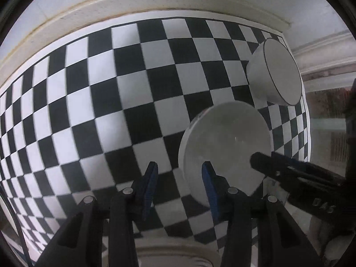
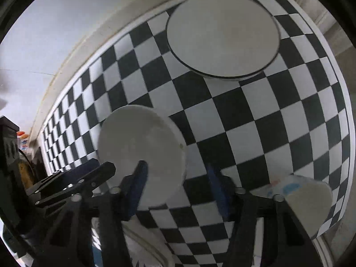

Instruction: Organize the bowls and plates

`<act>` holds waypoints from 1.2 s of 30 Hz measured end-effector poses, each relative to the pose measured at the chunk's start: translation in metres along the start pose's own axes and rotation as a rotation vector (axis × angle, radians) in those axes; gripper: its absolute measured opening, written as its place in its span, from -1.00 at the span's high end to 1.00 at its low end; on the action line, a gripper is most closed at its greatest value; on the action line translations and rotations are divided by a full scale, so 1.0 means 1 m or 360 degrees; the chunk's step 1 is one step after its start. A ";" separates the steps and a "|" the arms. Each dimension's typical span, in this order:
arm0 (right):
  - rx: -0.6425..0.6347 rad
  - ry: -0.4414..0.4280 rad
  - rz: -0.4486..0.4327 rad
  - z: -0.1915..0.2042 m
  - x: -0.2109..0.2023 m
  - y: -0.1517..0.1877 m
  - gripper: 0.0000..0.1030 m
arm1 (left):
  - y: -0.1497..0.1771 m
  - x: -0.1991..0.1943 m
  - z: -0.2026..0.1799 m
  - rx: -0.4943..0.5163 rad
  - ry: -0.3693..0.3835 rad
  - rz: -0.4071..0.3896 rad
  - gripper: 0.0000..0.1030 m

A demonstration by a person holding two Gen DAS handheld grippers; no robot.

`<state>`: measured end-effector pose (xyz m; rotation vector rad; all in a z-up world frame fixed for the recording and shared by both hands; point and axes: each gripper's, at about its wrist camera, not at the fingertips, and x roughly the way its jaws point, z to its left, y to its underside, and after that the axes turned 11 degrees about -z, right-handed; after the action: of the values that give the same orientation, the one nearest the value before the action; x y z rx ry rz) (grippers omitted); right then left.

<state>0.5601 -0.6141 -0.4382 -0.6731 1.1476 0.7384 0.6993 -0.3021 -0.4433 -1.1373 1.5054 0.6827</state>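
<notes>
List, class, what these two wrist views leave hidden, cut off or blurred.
- Left wrist view: the shallow white bowl has its lower rim behind the blue-padded left gripper.
- Right wrist view: the white bowl with coloured print is cut off by black gripper links; its print is blurred.
- Right wrist view: small orange-topped items are too small to identify.

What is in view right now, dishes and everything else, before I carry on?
cloth: one, black-and-white checked, covering the table
shallow dish: one, plain white, mid-cloth, its rim between the fingers of both grippers
dark-rimmed bowl: one, white, beyond the dish
patterned bowl: one, white with red and blue marks, right of the right gripper
bottles: perhaps two, orange caps, far left off the cloth, blurred
left gripper: one, black with blue pads, open
right gripper: one, black with blue pads, open
</notes>
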 end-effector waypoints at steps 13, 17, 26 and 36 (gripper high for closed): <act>-0.0227 -0.0014 0.0131 0.006 0.022 -0.009 0.84 | 0.007 0.022 -0.013 -0.0121 -0.0104 0.0026 0.62; -0.0349 -0.0043 0.0188 0.000 0.022 -0.002 0.83 | 0.023 0.021 -0.024 -0.0236 -0.0125 0.0024 0.62; -0.0530 -0.0082 0.0308 -0.018 0.023 0.017 0.83 | 0.056 0.015 -0.053 -0.0332 -0.0170 0.0004 0.62; -0.0637 -0.0077 0.0359 -0.014 0.026 0.052 0.81 | 0.086 0.024 -0.068 -0.0314 -0.0225 0.0075 0.62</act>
<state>0.5169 -0.5899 -0.4716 -0.8613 1.0501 1.1893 0.5935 -0.3363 -0.4616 -1.1773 1.3711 0.9414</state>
